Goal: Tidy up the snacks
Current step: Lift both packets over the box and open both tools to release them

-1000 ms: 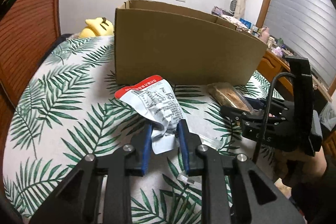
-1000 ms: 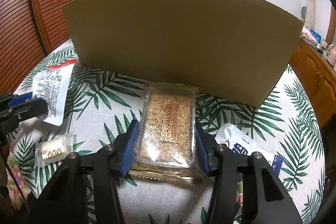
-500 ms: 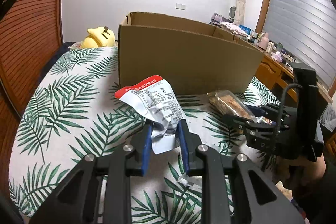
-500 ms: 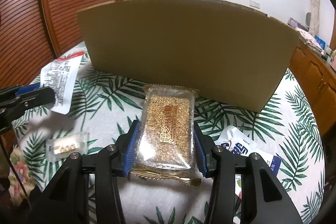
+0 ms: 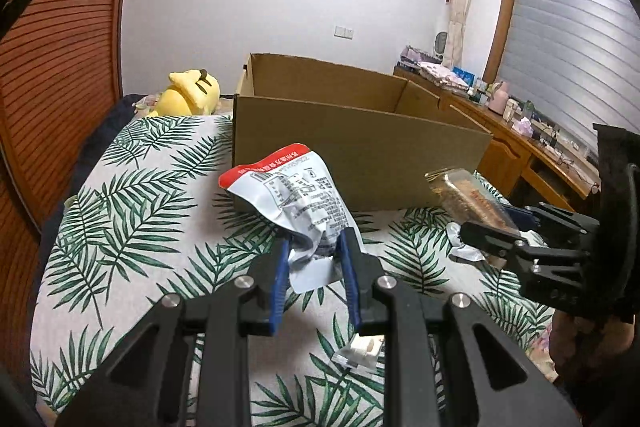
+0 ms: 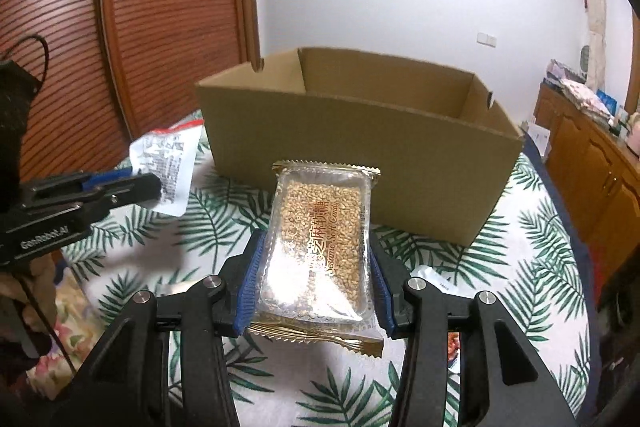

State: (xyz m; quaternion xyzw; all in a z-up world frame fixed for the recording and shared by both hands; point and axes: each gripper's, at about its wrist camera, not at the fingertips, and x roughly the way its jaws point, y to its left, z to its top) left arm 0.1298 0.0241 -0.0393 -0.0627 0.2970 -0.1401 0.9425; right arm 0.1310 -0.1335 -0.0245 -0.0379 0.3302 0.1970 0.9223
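pouch (image 5: 296,195), pinched by one crumpled corner in the left claw (image 5: 314,259), risked slipping short of the box (image 5: 360,151) at 12 o'clock.

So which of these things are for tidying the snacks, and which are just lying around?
For the job:
- cardboard box, open on top
- white snack pouch in the left gripper
- sesame candy pack in the right gripper
- small wrapped snack on the leaf-print cloth

Just lying about:
- yellow plush toy
- clutter on the wooden cabinet
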